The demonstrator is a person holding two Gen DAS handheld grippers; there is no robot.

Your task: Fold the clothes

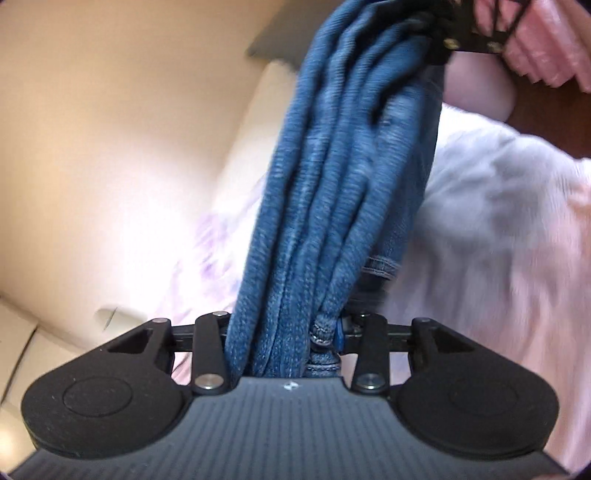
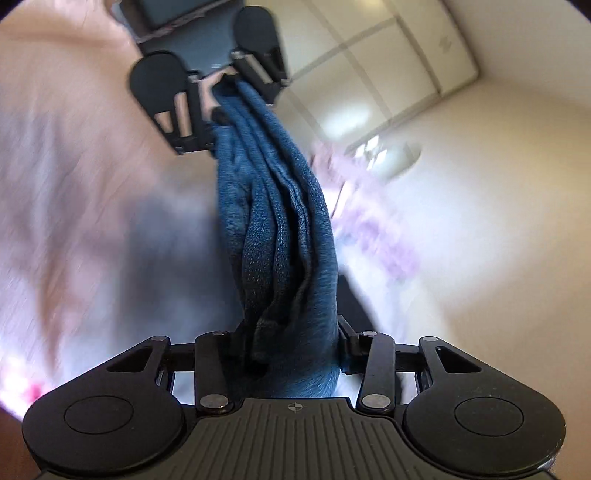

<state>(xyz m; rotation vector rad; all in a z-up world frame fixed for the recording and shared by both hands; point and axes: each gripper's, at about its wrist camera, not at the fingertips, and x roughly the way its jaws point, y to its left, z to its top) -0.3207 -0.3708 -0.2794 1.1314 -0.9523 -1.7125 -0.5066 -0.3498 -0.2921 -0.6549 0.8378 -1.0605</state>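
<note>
Denim, a blue bunched garment with stitched hems, hangs in the air as a thick rope of folds strung between the two grippers, off any surface that I can see.

On the left, the left black two-finger gripper has its jaws drawn in on one end of the cloth; the wad fills the gap right at the jaw mouth and a stitched hem pokes out beside the right-hand finger. From these jaws the fabric runs straight ahead and away, its long axis in line with the fingers, up to the right black two-finger gripper at the far end.

On the right, the same holds in mirror: those jaws are closed narrow on the other end of the denim, and the cloth leads dead ahead to the opposite tool. A pale pink soft sheet of fabric lies beyond the rope, blurred.

So the garment's length lies jaw to jaw, both ends equally held, neither hand nearer. I judge that any fold turns on this line: spreading the bunch needs width across it, which neither grip now gives.
</note>
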